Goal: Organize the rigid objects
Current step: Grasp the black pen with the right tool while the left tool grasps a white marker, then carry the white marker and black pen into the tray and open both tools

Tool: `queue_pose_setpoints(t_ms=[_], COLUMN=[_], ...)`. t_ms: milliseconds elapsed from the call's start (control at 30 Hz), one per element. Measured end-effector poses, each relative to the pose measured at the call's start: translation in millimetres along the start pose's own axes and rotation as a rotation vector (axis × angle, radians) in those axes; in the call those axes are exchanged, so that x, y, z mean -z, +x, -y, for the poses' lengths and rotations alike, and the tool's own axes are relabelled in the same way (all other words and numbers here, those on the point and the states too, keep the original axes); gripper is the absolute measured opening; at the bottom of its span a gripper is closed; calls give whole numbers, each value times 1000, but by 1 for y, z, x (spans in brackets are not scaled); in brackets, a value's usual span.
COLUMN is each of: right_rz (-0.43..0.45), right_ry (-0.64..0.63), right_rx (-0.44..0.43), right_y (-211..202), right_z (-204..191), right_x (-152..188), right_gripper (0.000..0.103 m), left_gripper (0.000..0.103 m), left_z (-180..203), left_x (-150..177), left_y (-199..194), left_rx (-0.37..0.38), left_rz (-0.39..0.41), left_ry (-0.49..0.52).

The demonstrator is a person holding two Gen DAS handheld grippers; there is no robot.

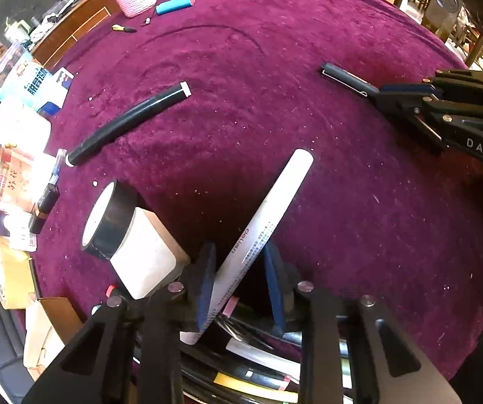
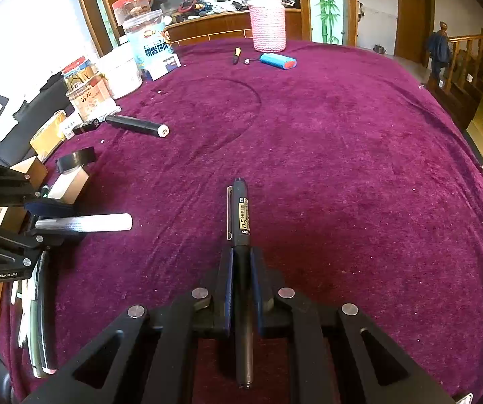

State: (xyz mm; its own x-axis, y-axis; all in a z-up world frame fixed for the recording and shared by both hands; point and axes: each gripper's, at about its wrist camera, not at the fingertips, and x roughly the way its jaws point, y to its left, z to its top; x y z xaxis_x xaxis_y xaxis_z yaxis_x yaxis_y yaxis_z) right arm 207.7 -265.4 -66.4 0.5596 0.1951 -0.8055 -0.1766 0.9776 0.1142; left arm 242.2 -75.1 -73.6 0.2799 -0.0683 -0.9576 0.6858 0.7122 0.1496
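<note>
A white marker (image 1: 285, 188) (image 2: 100, 224) runs slantwise between the blue pads of my left gripper (image 1: 238, 245) (image 2: 44, 222). The gripper is shut on the marker's lower half, and the capped end sticks out over the purple tablecloth (image 2: 342, 151). A black pen (image 2: 241, 208) (image 1: 342, 75) with a clip and a gold label sits lengthwise in my right gripper (image 2: 241, 252) (image 1: 377, 96), whose jaws are shut on its barrel. Its tip points away from me, low over the cloth. The two grippers stand apart, left one near the table's left edge.
A black marker with a white cap (image 1: 130, 121) (image 2: 137, 124), a black tape roll (image 1: 107, 222) and a white box (image 1: 147, 259) lie near the left gripper. Several pens (image 2: 39, 320) rest at the near left edge. A blue cylinder (image 2: 278, 60), pink knitted jar (image 2: 268, 23) and food tubs (image 2: 147, 40) stand far back.
</note>
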Motion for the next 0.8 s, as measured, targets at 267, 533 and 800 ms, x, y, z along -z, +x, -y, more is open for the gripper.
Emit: queue_pose_setpoints(t_ms=[267, 533, 800], right_rz=[4, 8, 18], right_ry=[15, 17, 9], right_rx=[-20, -48, -61], right_y=[0, 1, 0], right_z=[2, 0, -5], right_x=[0, 0, 1], right_gripper=[9, 9, 9], left_gripper=[14, 14, 14], left_z=[-14, -41, -56], left_x=[8, 37, 126], left_y=[-7, -28, -97], left_rx=[-6, 74, 189], left_rz=[33, 79, 275], left_ry=[-72, -295, -636])
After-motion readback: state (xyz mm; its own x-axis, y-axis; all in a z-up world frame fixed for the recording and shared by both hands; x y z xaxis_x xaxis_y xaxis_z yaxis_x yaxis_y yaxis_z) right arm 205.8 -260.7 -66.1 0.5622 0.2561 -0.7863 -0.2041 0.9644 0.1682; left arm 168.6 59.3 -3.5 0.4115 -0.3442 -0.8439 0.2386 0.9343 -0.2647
